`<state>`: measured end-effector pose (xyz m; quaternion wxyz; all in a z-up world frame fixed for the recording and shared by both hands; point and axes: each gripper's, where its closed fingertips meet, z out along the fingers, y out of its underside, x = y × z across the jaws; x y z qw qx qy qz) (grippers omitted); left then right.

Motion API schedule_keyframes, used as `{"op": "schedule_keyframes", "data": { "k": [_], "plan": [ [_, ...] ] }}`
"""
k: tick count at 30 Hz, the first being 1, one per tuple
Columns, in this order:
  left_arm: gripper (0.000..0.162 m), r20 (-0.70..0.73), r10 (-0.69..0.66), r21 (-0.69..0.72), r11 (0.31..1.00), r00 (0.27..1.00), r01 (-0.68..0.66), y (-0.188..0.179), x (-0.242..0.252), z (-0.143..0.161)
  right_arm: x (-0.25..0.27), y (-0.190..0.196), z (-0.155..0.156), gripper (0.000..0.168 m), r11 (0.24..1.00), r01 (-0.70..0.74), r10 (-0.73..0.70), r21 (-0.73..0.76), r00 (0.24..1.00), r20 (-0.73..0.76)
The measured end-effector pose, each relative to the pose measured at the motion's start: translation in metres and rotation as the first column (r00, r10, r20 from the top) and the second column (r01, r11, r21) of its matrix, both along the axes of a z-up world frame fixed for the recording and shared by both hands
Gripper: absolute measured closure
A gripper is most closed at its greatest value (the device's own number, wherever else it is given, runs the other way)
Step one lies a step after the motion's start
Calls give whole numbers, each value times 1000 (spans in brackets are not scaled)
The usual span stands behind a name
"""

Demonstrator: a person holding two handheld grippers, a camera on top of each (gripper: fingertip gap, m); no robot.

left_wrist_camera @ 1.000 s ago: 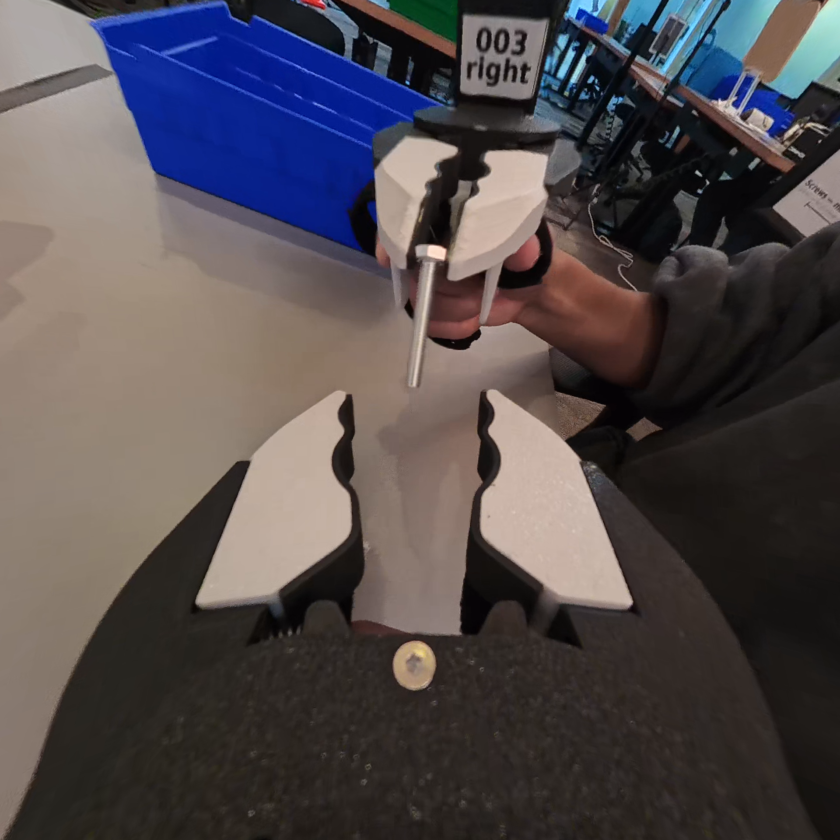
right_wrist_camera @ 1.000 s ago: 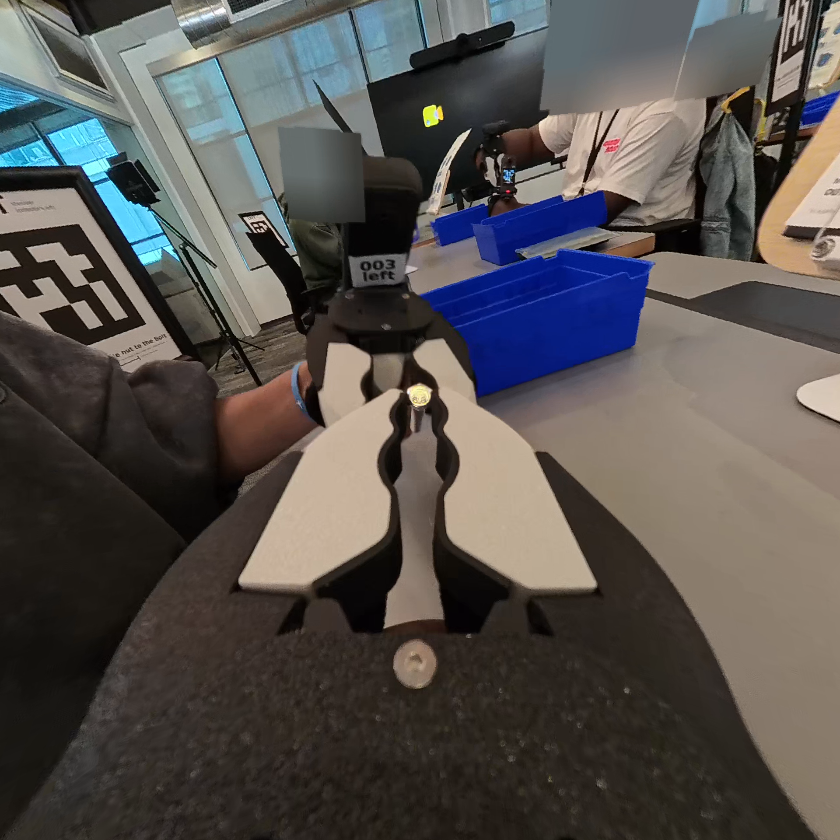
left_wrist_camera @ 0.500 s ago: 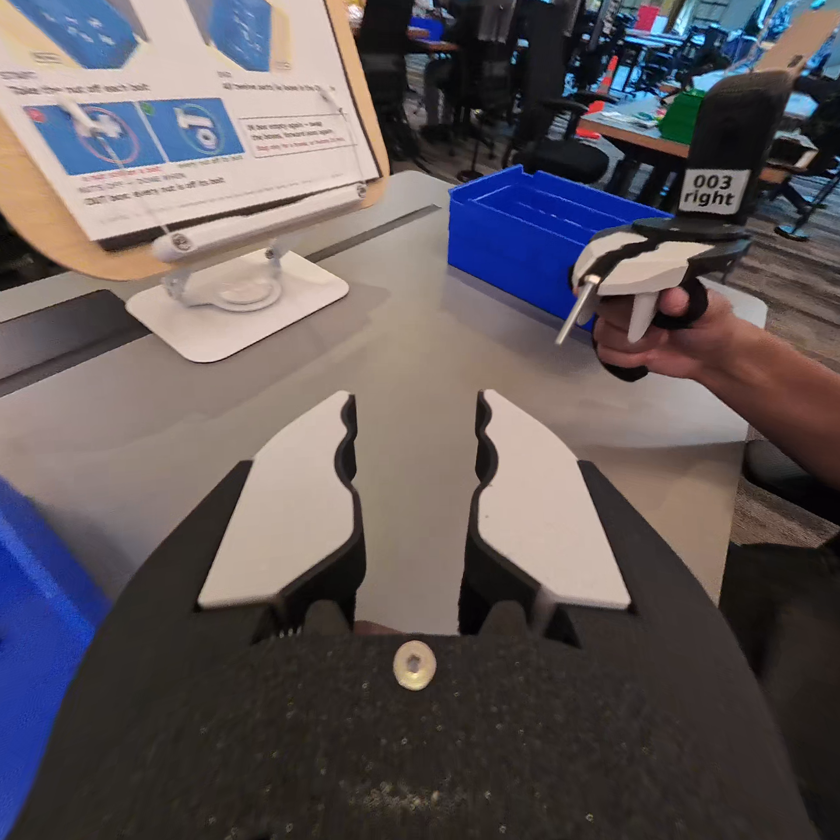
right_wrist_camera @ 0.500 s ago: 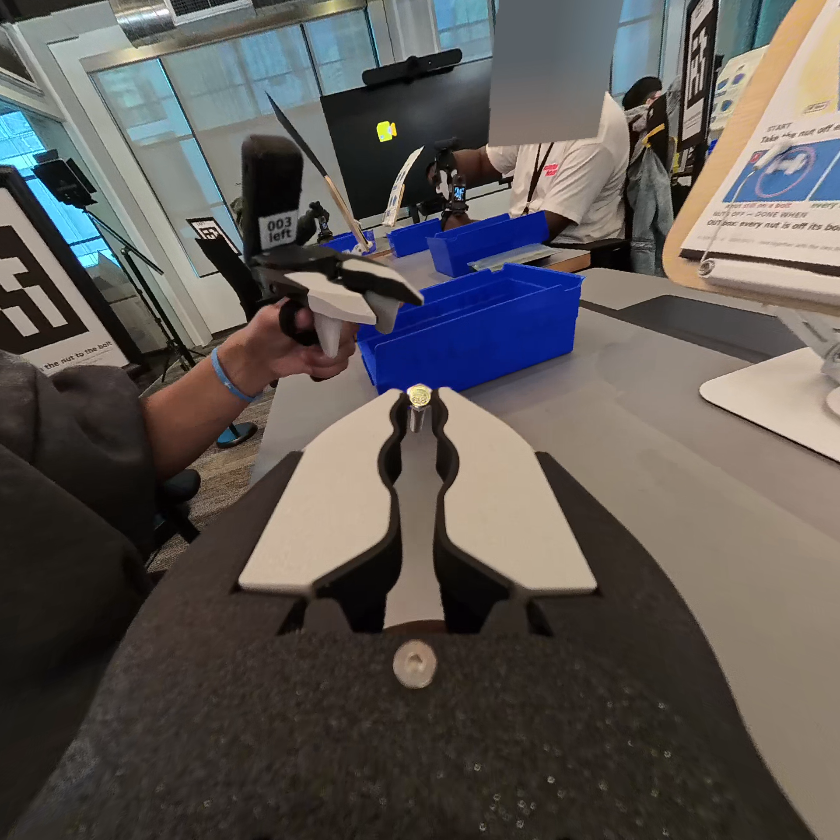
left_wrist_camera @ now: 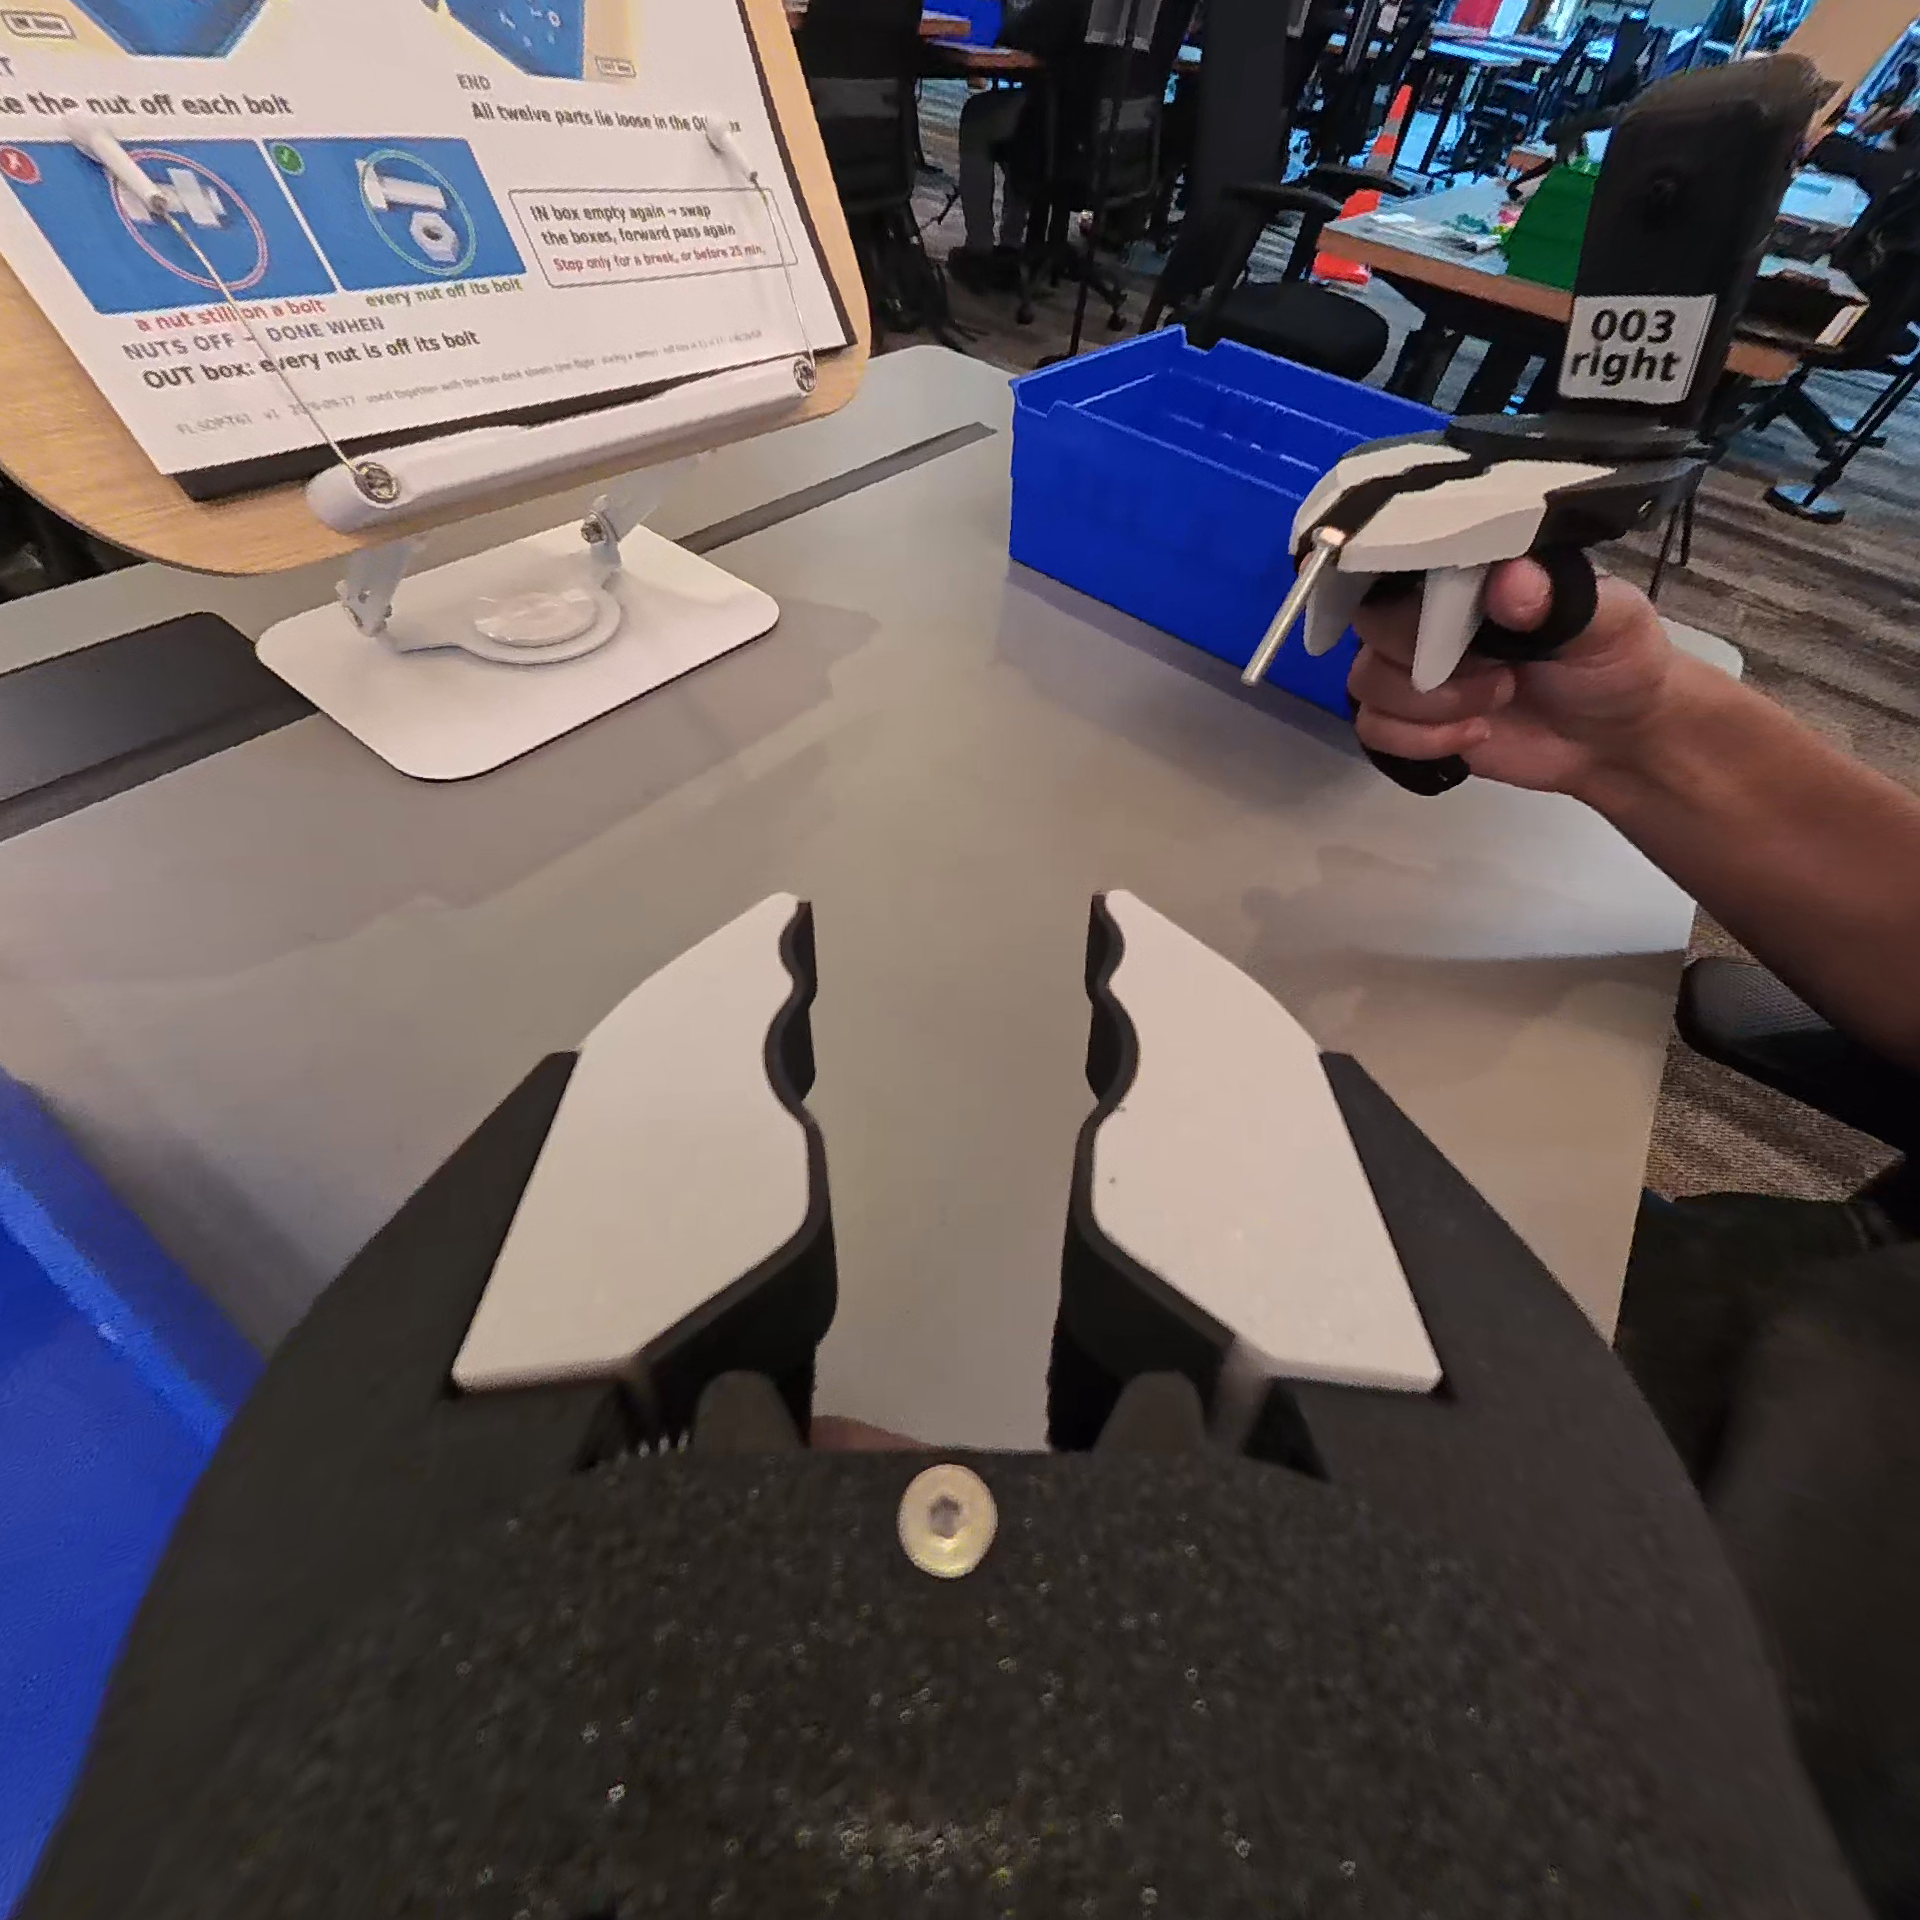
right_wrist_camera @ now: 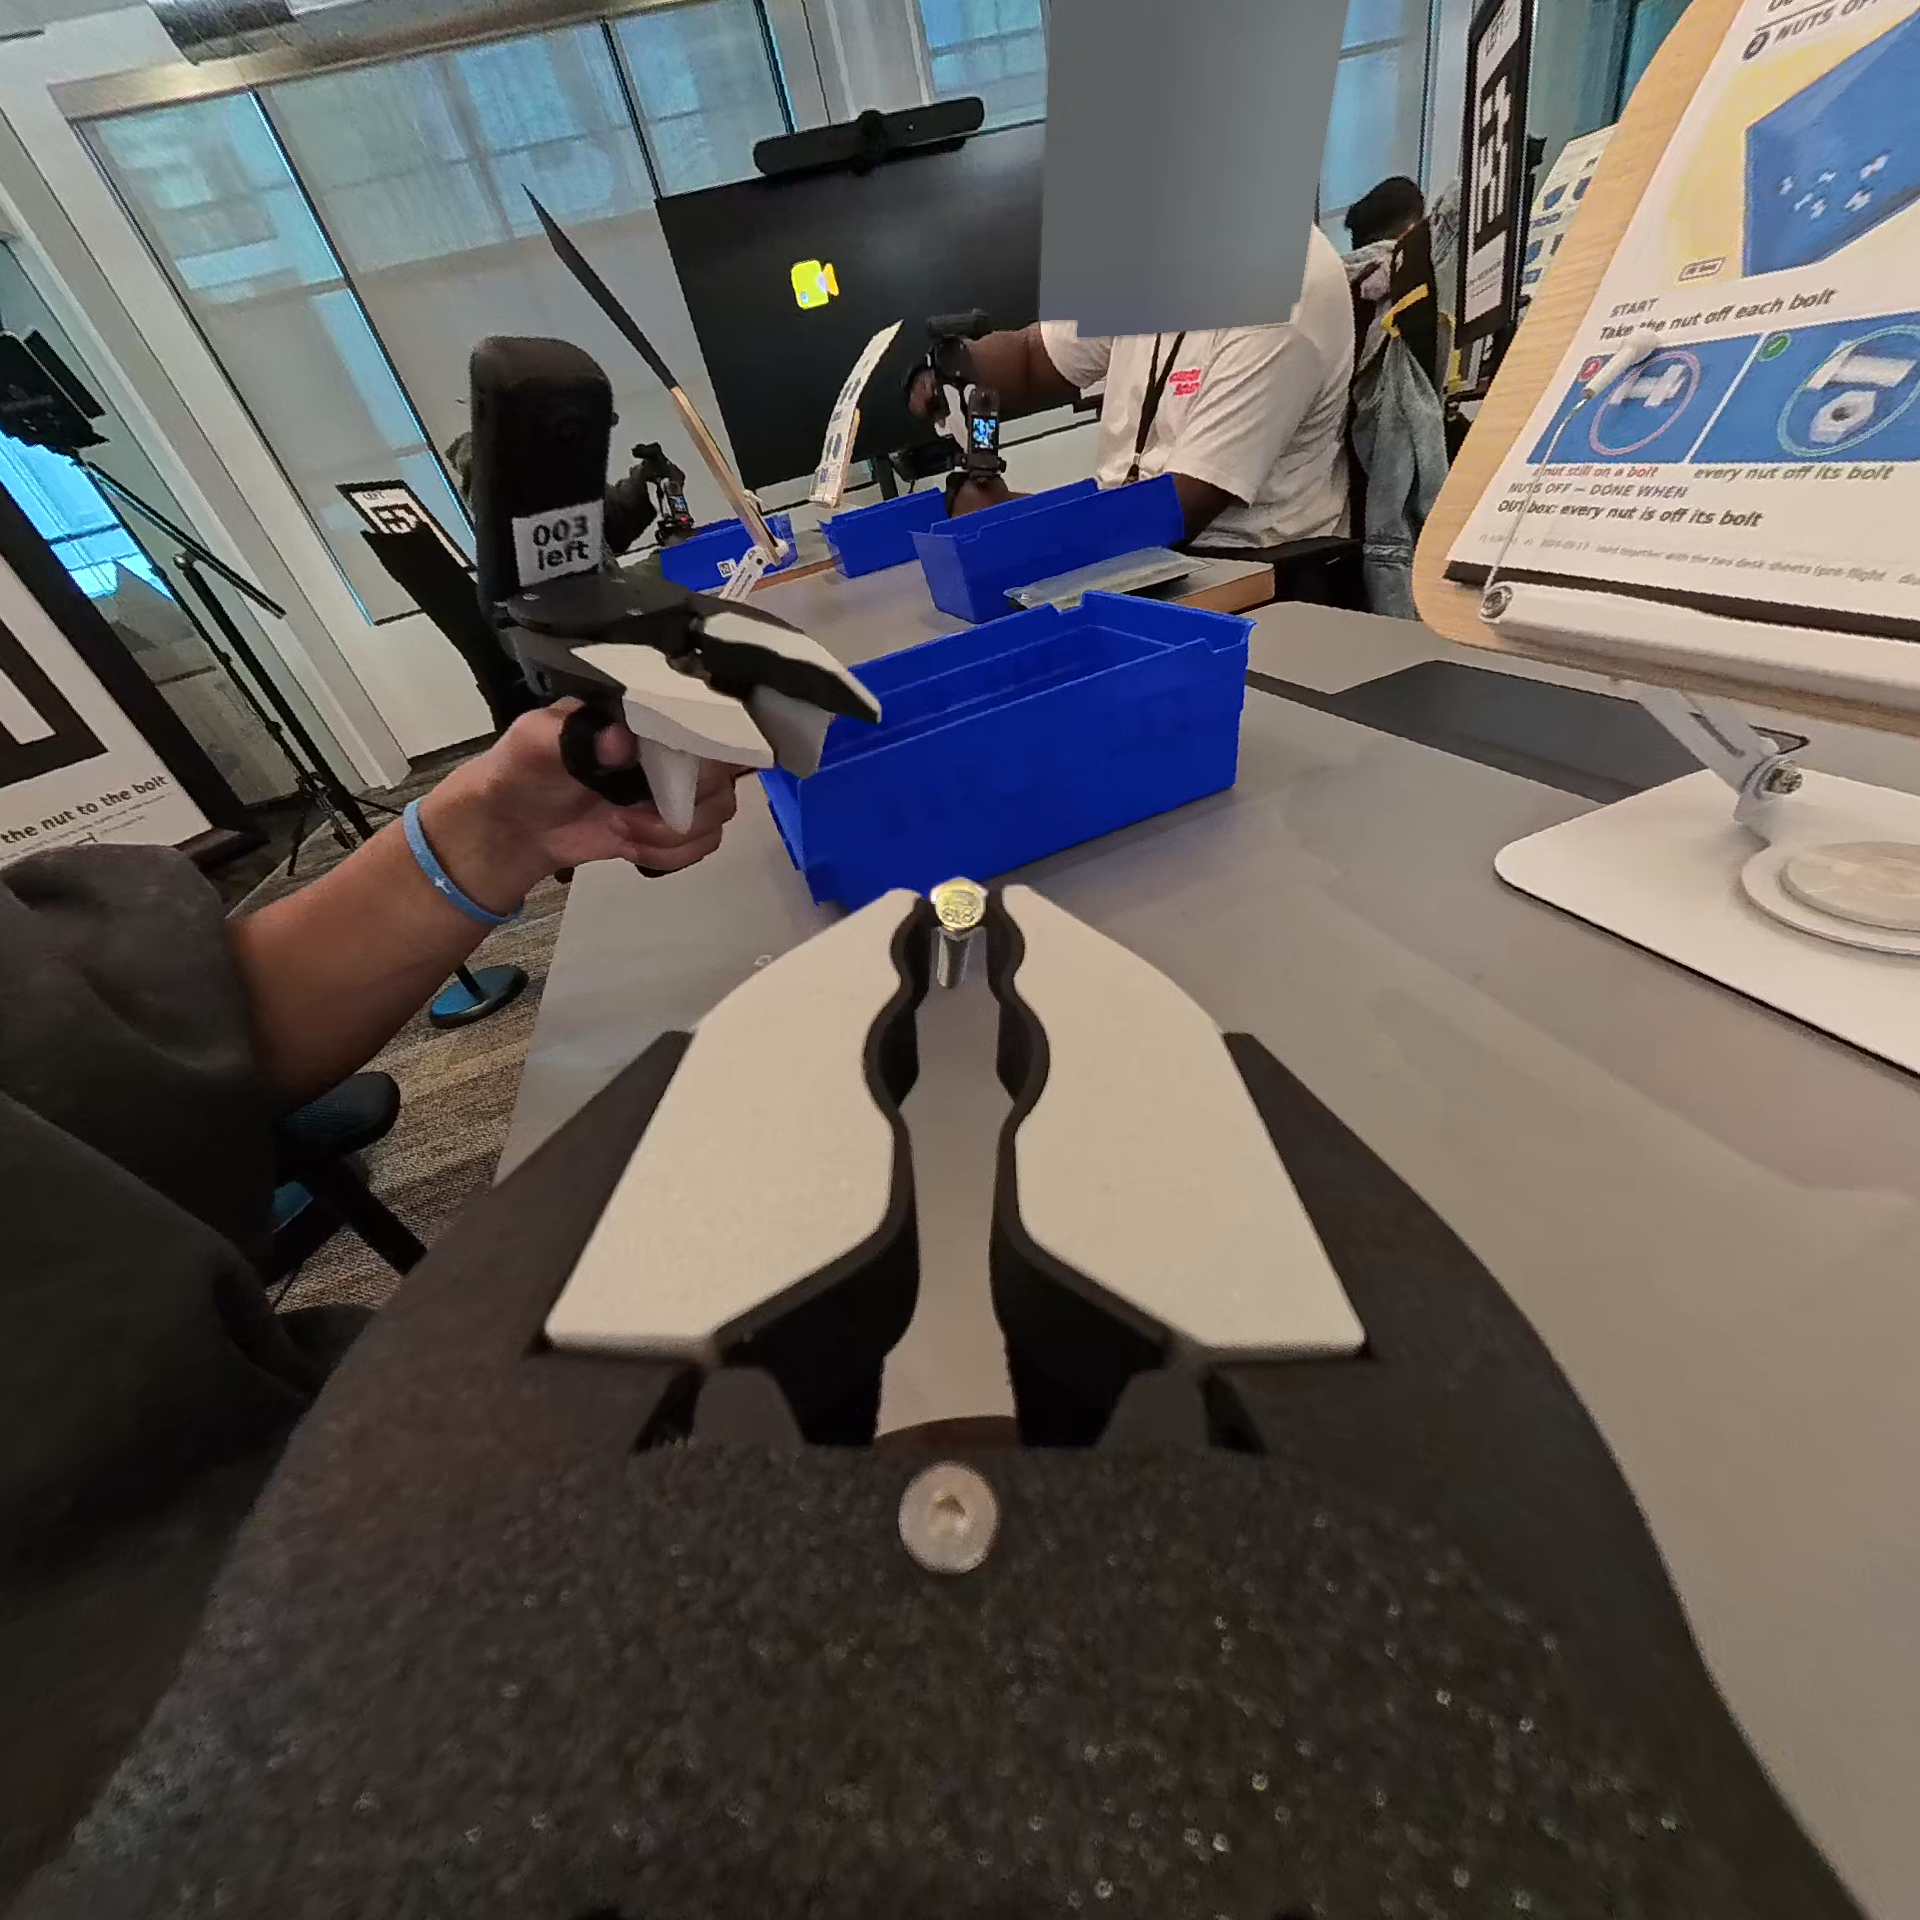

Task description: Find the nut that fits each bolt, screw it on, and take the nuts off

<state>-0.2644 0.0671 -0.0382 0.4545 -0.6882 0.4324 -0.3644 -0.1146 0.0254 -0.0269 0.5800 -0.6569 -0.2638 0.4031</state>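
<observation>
1. Presently the left gripper [left_wrist_camera: 945,1049] hangs above the grey table [left_wrist_camera: 623,935] with its fingers [left_wrist_camera: 665,1143] spread wide and nothing between them.
2. Right gripper [right_wrist_camera: 958,935]: fingers drawn narrow, clamped on a silver bolt [right_wrist_camera: 956,930] just below its hex head at the fingertips.
3. Seen from the left wrist view, the bolt's shank [left_wrist_camera: 1280,623] hangs down and slants out from the right gripper, clear of the table, near the table's right edge.
4. No nut is visible on the bolt.
5. One blue bin [left_wrist_camera: 1174,488] stands toward the far right corner of the table, just behind the right gripper.
6. Another blue bin [right_wrist_camera: 1018,738] stands at the left edge, just beside the left gripper.
7. An instruction board on a white stand [left_wrist_camera: 520,634] occupies the far edge.
</observation>
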Motion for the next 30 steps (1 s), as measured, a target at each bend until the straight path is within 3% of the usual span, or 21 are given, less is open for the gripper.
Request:
{"op": "schedule_keyframes", "data": {
  "k": [5, 9, 11, 13, 16, 19, 21, 24, 26, 27, 30],
  "plan": [
    [112, -32, -7, -10, 1000, 999, 7, -1, 6, -11, 3, 3, -4, 158, 1000, 25, -25, -6, 999, 43],
    [112, -77, -28, -15, 1000, 997, 26, -7, 14, -23, 25, 2, 15, 158, 992, 124, -123, 4, 983, 134],
    [112, -114, -29, 5, 1000, 993, 30, -10, 17, -28, 74, 5, 36, 158, 949, 309, -314, 63, 912, 265],
    [111, -149, -31, 28, 999, 988, 36, -12, 19, -31, 147, 6, 50, 158, 853, 514, -509, 94, 775, 375],
    [111, -147, -55, 23, 998, 988, 59, -18, 25, -32, 252, 7, 28, 158, 716, 693, -561, -85, 644, 520],
    [111, -143, -88, -6, 996, 986, 88, -24, 32, -35, 320, 7, -30, 158, 572, 768, -413, -287, 572, 709],
    [110, -160, -88, -9, 996, 983, 87, -24, 34, -38, 341, -3, -63, 158, 495, 786, -236, -369, 531, 814],
    [110, -174, -95, -17, 995, 980, 94, -26, 36, -42, 347, -36, -101, 158, 394, 761, 113, -515, 516, 849],
    [109, -179, -103, -22, 995, 978, 101, -28, 37, -44, 356, -53, -119, 158, 334, 786, 268, -521, 451, 851],
    [109, -182, -105, -24, 994, 978, 103, -28, 38, -46, 357, -59, -127, 158, 300, 784, 315, -543, 456, 833],
    [108, -181, -114, -36, 993, 977, 109, -29, 40, -47, 373, -68, -143, 157, 239, 829, 363, -505, 406, 839]
  ]
}}
